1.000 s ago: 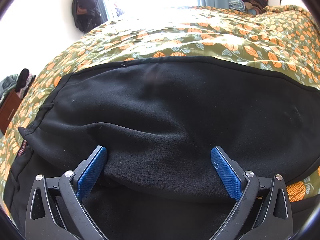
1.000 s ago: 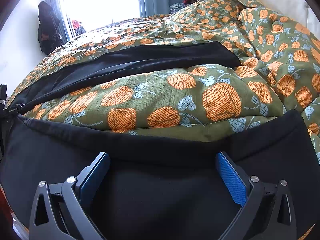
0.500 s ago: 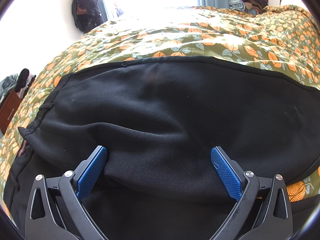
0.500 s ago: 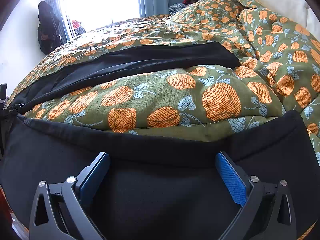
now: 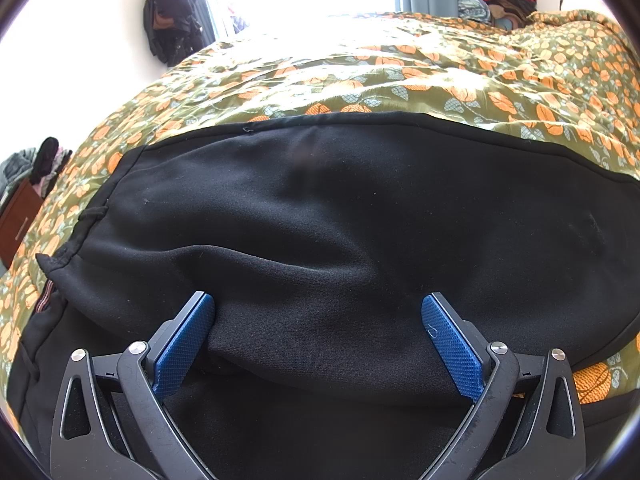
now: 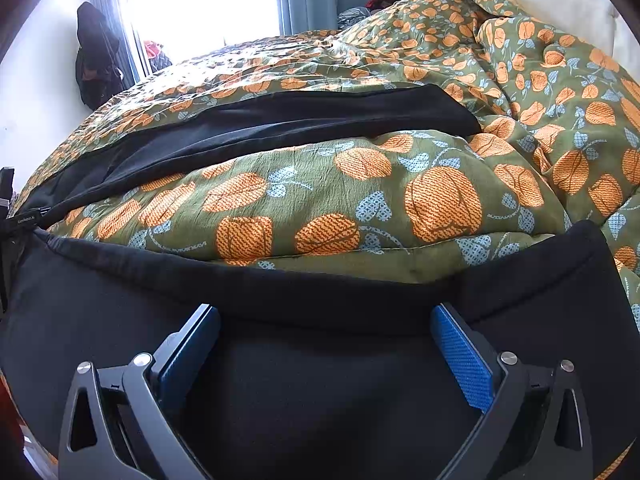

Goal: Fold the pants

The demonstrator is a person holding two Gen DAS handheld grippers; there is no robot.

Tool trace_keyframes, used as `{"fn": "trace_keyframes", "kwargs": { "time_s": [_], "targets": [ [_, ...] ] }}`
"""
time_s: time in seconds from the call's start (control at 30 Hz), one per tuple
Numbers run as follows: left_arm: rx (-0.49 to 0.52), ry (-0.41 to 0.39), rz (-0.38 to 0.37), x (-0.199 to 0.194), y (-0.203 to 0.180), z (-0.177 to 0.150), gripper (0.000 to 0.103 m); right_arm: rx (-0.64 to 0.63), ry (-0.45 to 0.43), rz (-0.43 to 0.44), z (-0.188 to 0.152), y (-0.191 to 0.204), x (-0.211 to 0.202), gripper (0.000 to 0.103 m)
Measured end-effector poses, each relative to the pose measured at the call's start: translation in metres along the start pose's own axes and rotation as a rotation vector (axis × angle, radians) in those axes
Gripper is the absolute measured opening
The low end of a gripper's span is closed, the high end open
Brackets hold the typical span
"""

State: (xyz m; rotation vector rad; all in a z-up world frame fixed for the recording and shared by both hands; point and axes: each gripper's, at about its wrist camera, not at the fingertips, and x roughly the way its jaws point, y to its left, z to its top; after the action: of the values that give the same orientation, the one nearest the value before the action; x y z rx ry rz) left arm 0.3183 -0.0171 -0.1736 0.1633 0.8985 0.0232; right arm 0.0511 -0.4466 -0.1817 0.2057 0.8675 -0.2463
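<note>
Black pants [image 5: 360,208] lie spread on a bed with a green and orange floral quilt [image 5: 400,72]. In the left wrist view a thick fold of the black fabric bulges between the blue pads of my left gripper [image 5: 318,306], whose jaws stand wide apart around it. In the right wrist view one black pant leg [image 6: 280,116] stretches across the quilt [image 6: 360,184] farther back, and the near leg [image 6: 320,360] fills the foreground. My right gripper [image 6: 326,318] is open over that near leg, just short of its far edge.
Dark clothes hang on the white wall [image 5: 168,20] by a bright window. A heap of clothing [image 5: 500,2] lies at the far end of the bed. A brown piece of furniture [image 5: 16,228] stands at the left. The quilt is bunched up at the right [image 6: 540,60].
</note>
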Motion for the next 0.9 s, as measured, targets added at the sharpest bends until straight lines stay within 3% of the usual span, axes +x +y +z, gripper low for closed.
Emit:
{"fn": "trace_keyframes", "kwargs": {
  "time_s": [0.73,0.9],
  "targets": [
    [0.0,0.0,0.0,0.0001,0.0,0.0,0.102,-0.003,0.002,0.0,-0.0006,-0.0006,0.0006,0.103],
    [0.0,0.0,0.0,0.0,0.0001,0.0,0.102,-0.015,0.064,0.027,0.0083,-0.0043,-0.0054,0.103]
  ]
}}
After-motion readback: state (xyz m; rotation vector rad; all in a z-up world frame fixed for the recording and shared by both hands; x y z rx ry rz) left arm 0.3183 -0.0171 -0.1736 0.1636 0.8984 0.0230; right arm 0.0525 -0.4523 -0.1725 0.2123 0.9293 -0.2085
